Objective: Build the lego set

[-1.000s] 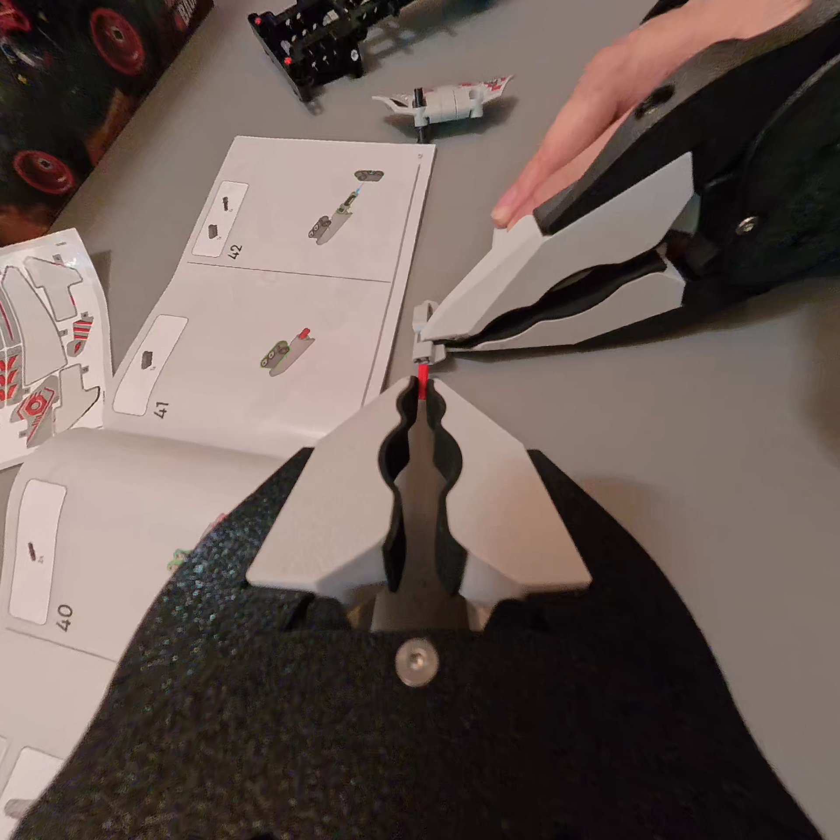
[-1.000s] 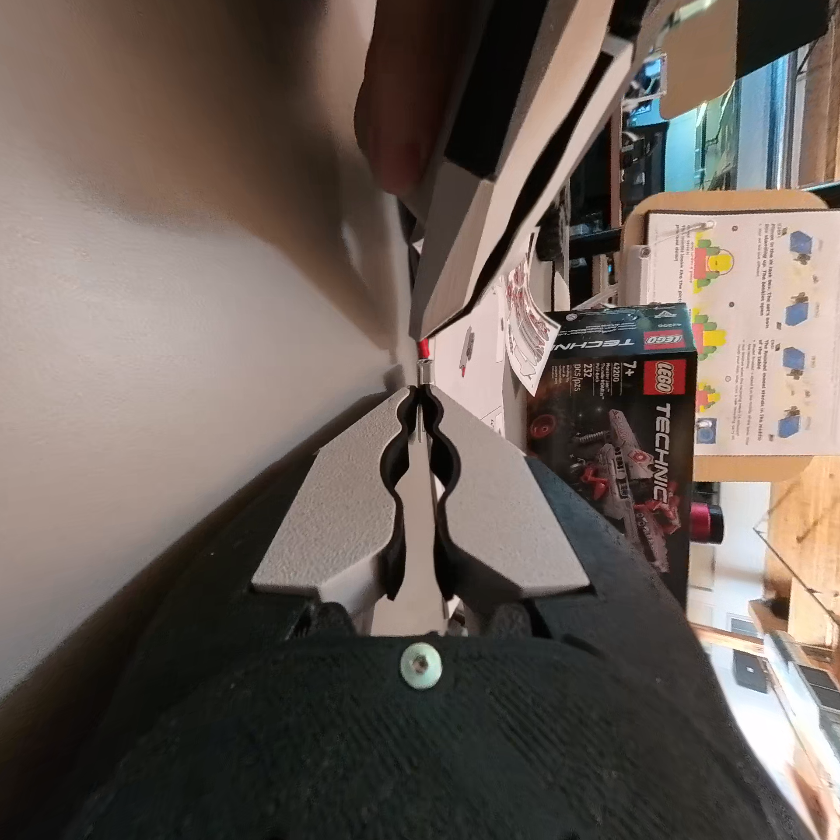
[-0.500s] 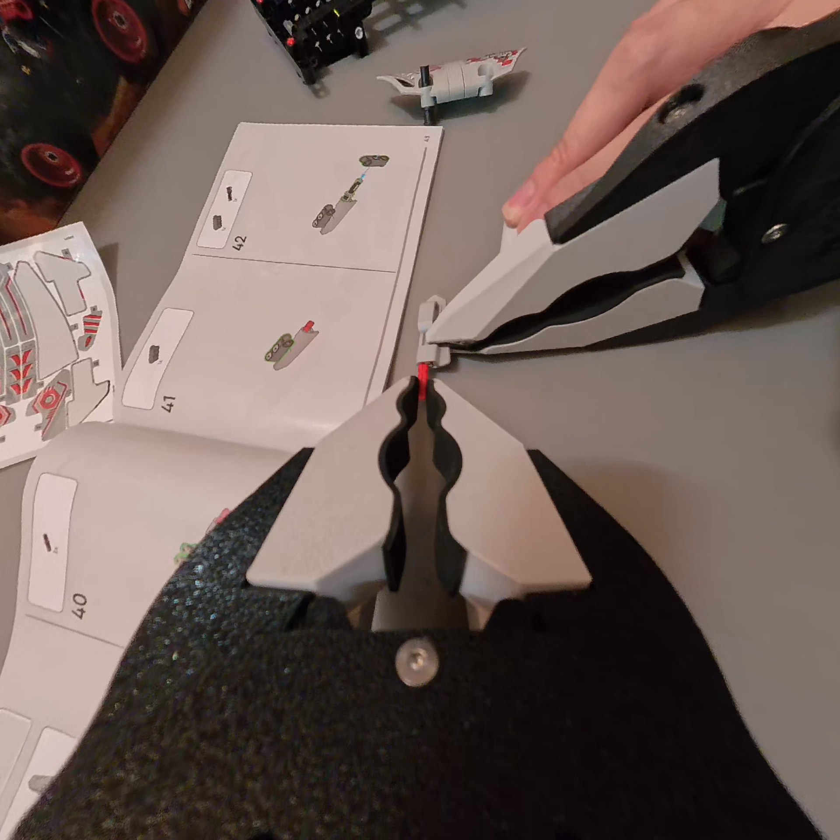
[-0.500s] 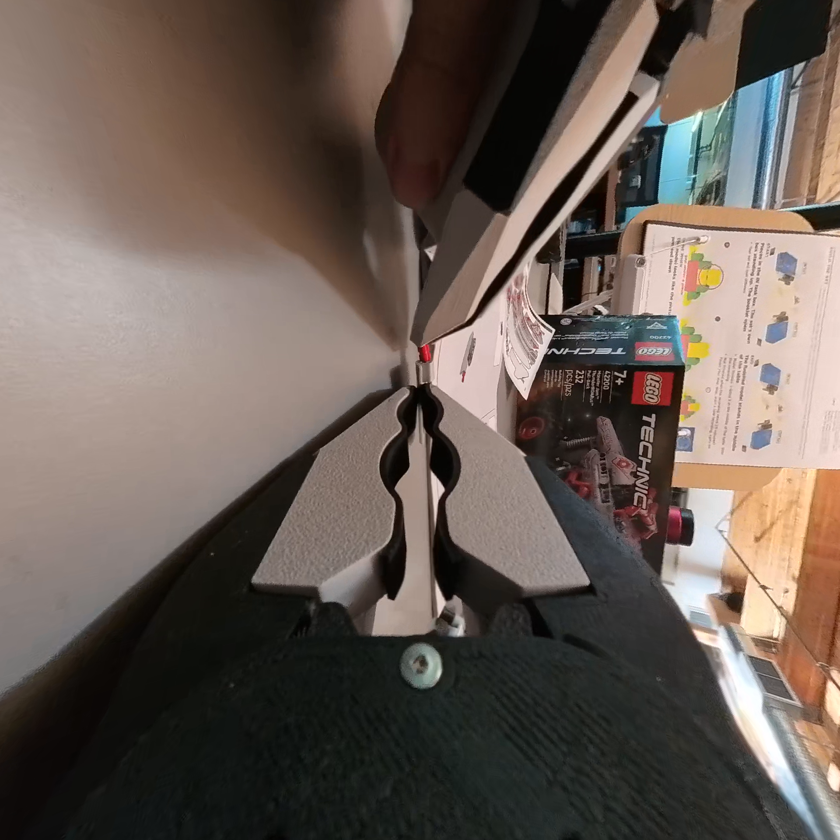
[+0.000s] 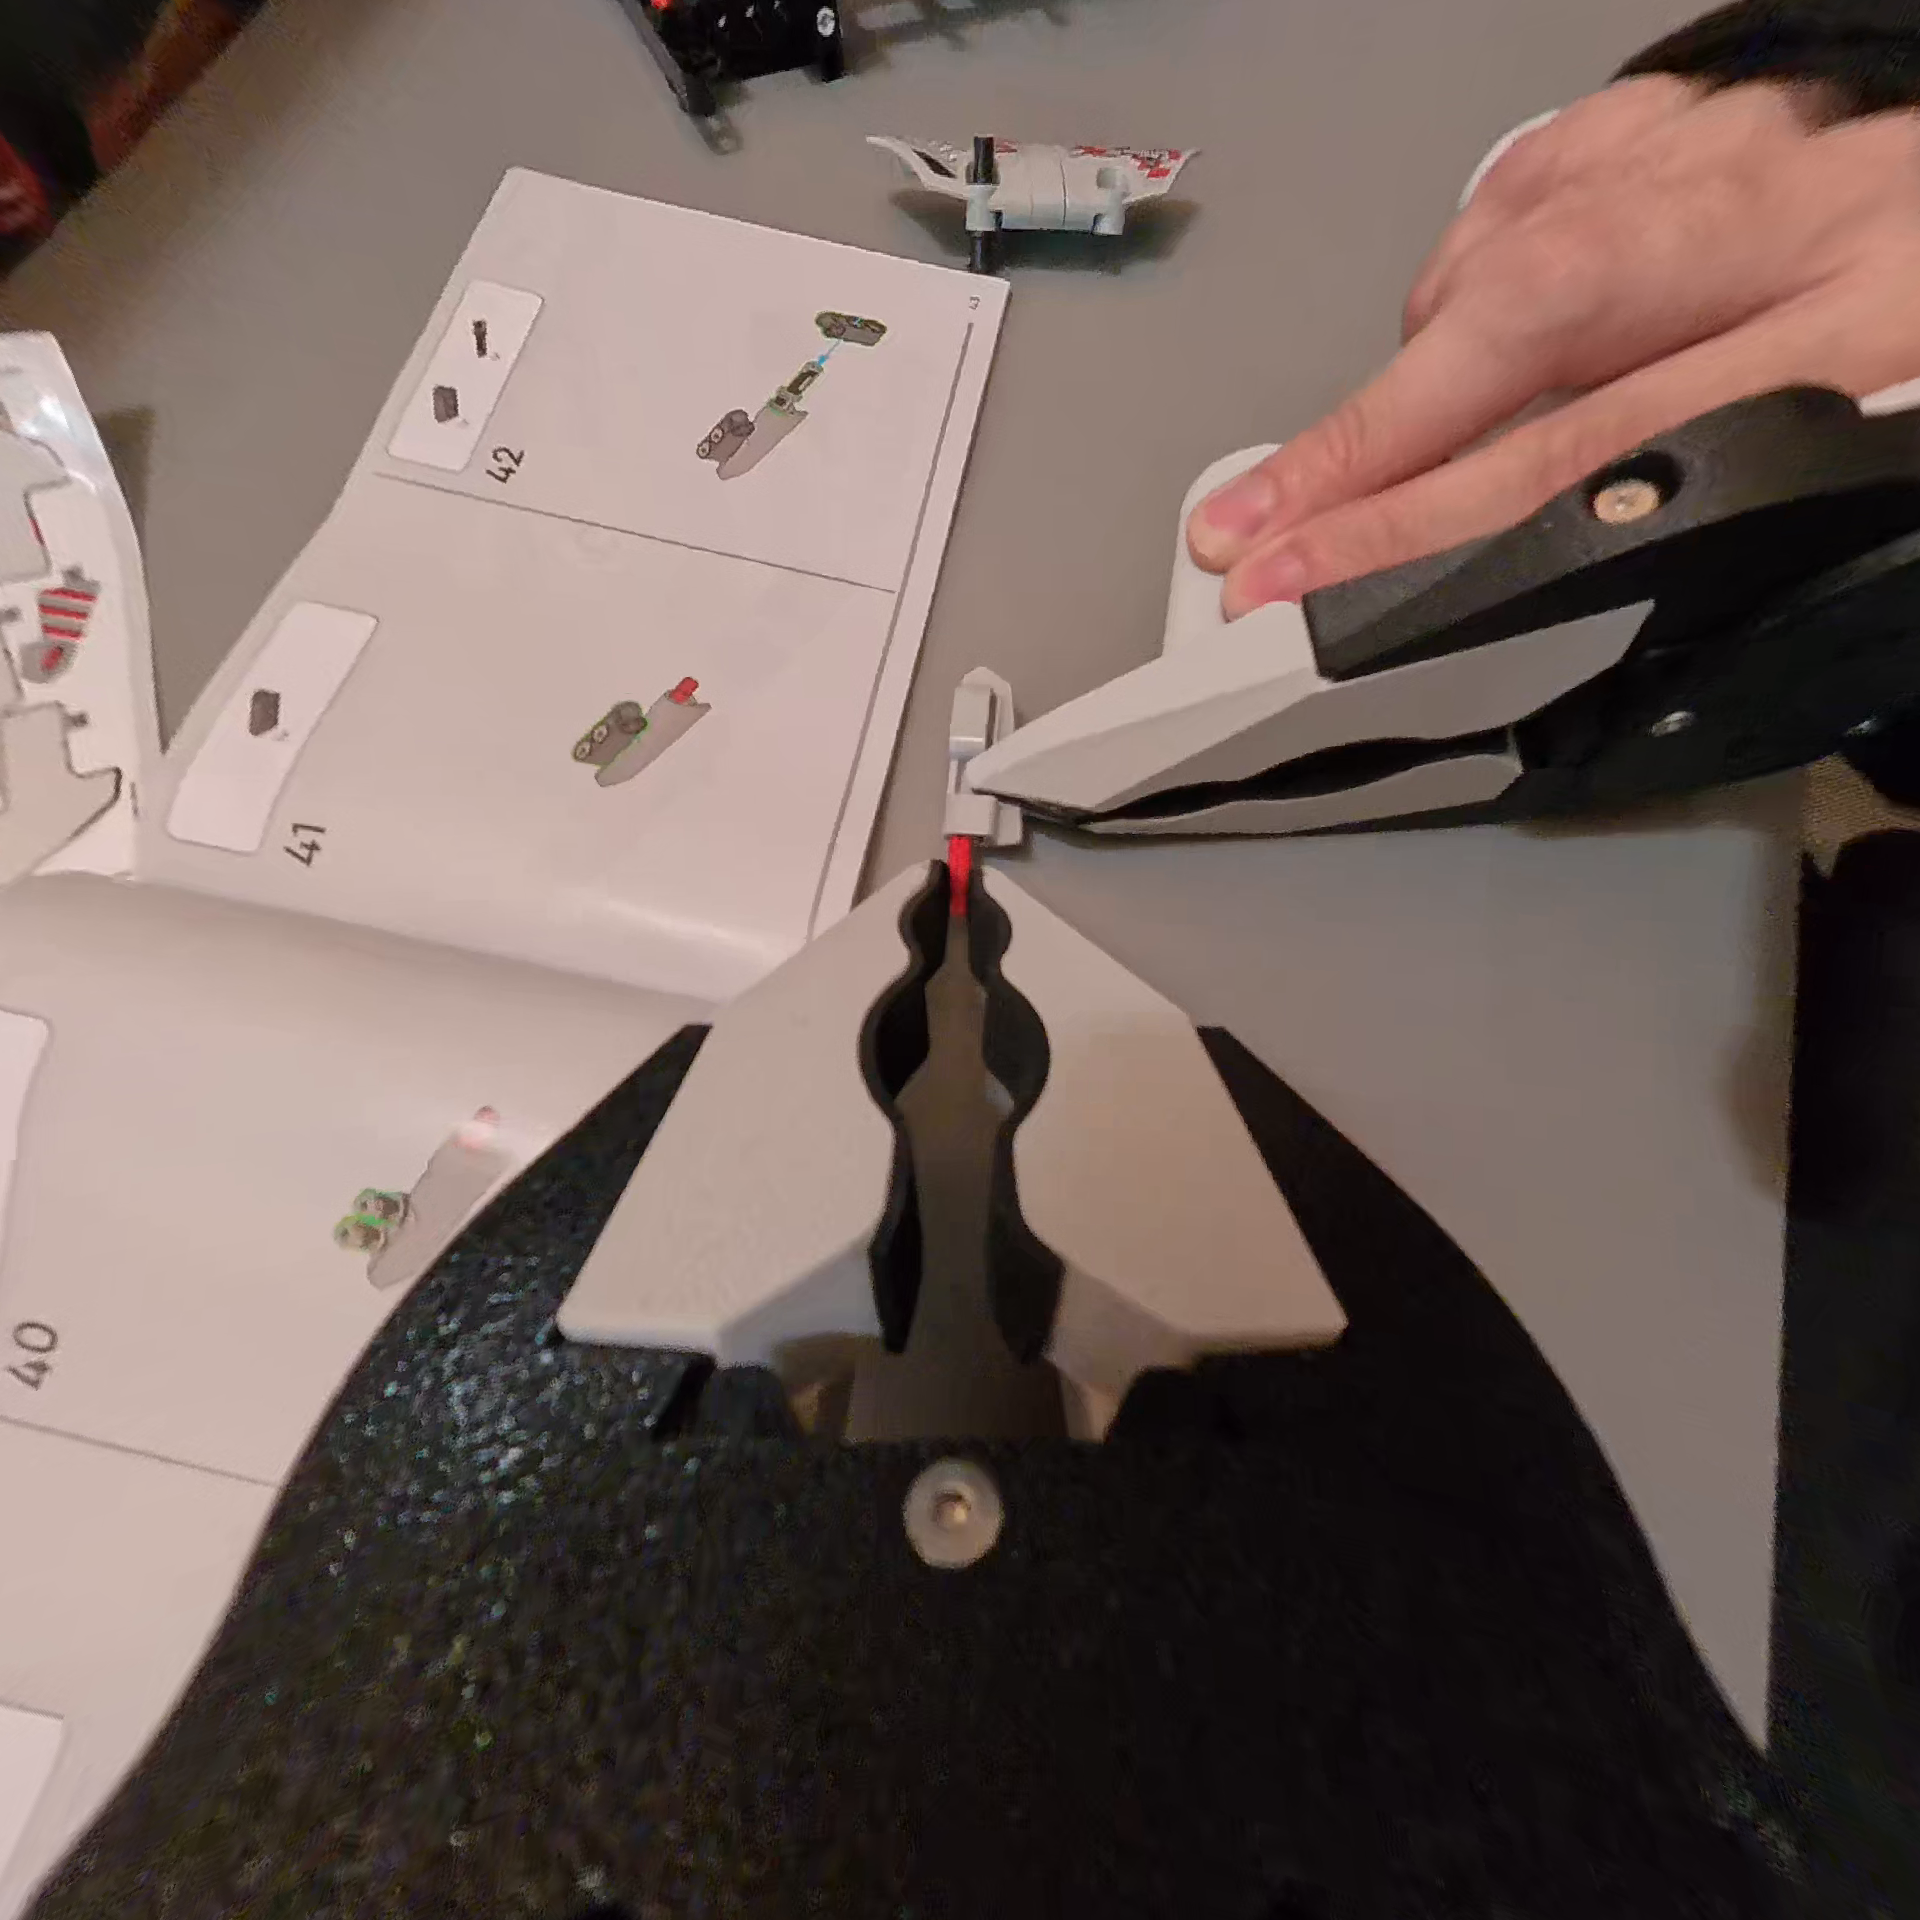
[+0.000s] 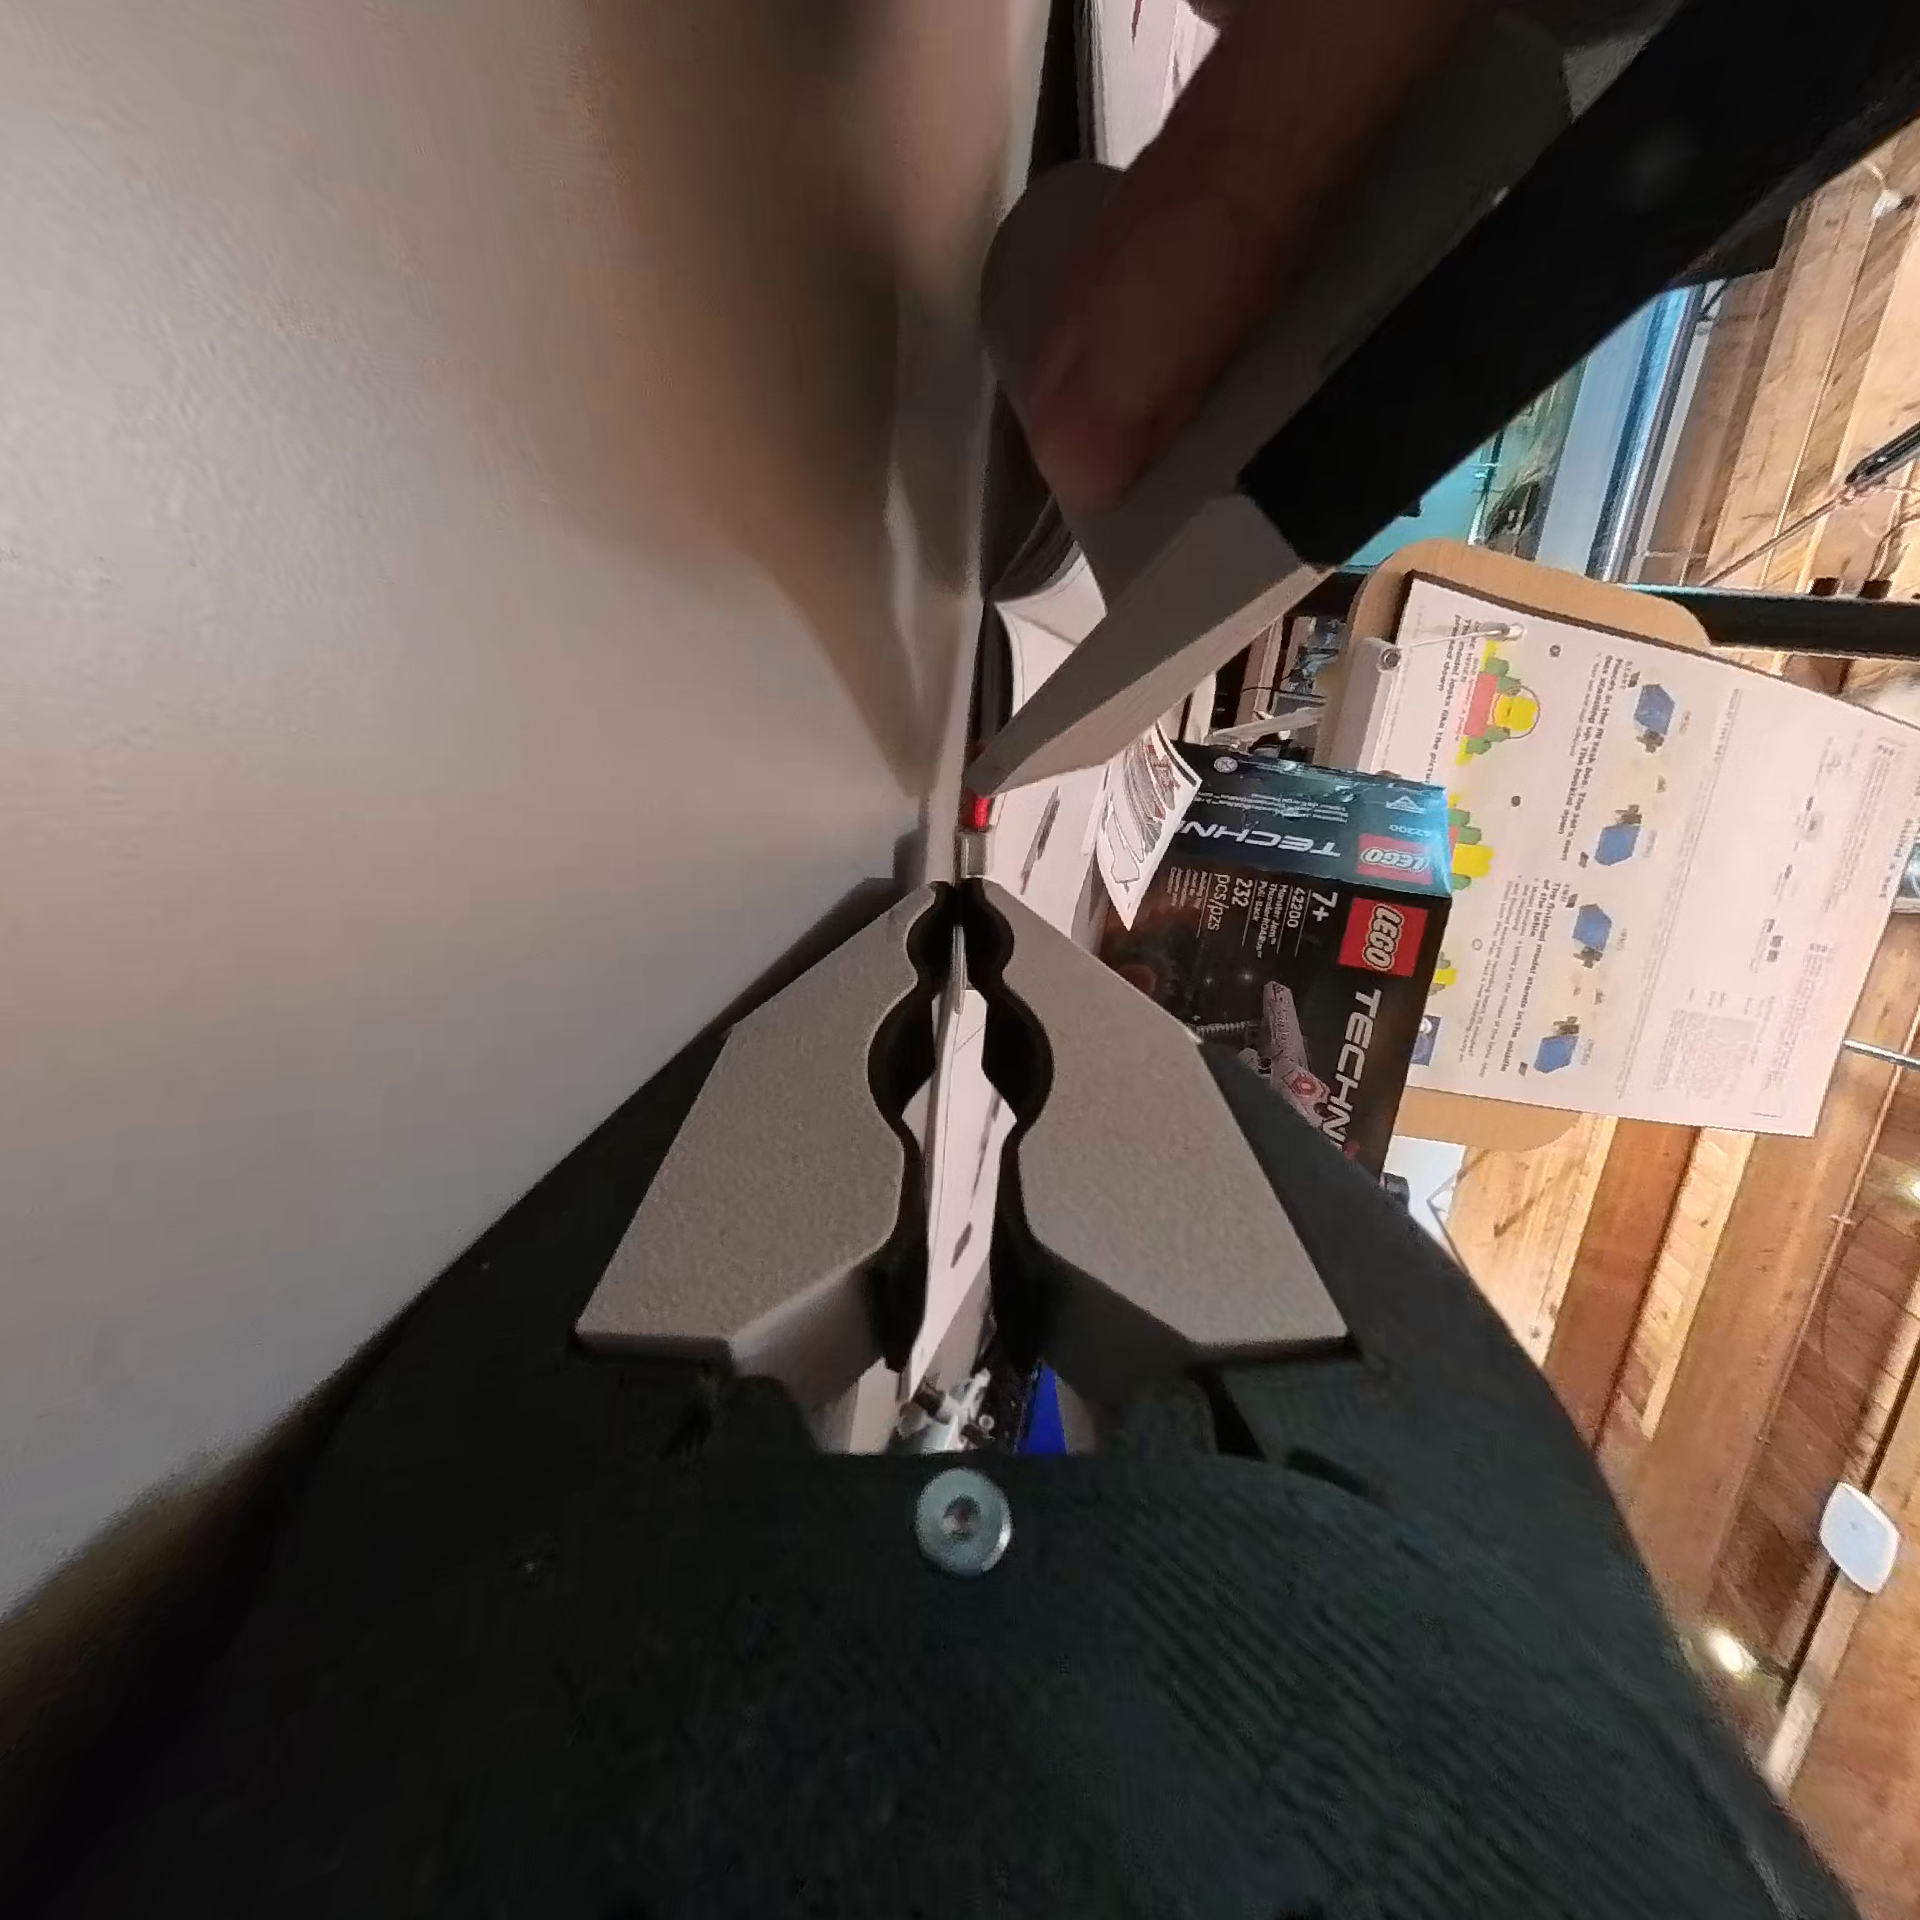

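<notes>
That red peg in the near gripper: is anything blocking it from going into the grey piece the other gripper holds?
Nothing visible does. The red peg, pinched in the left gripper, already meets the end of the grey piece held by the right gripper.

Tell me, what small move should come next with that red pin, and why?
Probably push the left gripper forward: it is shut on the red pin, whose tip meets the grey piece held by the right gripper, so the pin looks only partly seated.

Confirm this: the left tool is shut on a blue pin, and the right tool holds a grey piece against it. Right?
Not quite. The pin in the left tool is red, not blue, as the left wrist view shows. The right tool does hold the grey piece against it.
</notes>
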### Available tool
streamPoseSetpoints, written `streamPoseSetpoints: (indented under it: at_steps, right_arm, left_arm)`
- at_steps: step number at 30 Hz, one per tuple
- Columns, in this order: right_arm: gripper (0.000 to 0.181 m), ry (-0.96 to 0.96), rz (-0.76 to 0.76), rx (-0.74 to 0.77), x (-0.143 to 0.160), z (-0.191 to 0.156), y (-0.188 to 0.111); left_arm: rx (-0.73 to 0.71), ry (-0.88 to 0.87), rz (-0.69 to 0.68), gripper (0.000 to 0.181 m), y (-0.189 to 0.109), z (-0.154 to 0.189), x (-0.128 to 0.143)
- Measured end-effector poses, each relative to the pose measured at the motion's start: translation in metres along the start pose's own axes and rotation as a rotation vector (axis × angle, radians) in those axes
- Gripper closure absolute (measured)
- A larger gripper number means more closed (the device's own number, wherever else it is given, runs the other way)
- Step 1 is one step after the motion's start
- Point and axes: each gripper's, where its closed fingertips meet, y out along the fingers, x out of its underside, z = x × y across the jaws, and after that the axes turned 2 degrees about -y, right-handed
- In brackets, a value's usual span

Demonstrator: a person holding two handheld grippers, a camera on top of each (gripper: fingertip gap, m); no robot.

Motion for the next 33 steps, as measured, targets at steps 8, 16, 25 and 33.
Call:
streamPoseSetpoints:
  at_steps: [8, 16, 25, 33]
  right_arm:
    - [0.181, 0.032, 0.032, -0.012, -0.0054, -0.0012, 0.0002]
    - [0.181, 0.213, 0.103, -0.072, -0.0055, -0.0019, -0.0012]
    - [0.181, 0.337, 0.166, -0.149, -0.0035, -0.0036, -0.0029]
    - [0.181, 0.208, 0.091, -0.128, -0.0022, -0.0047, -0.0003]
  left_arm:
    - [0.086, -0.110, 0.023, 0.181, -0.0033, 0.0005, 0.0017]
    - [-0.103, 0.295, -0.010, 0.181, -0.0029, -0.0009, -0.0019]
    - [-0.166, 0.401, -0.014, 0.180, 0.0011, 0.0000, -0.0036]
    - [-0.181, 0.355, -0.026, 0.181, 0.0030, -0.0025, -0.0032]
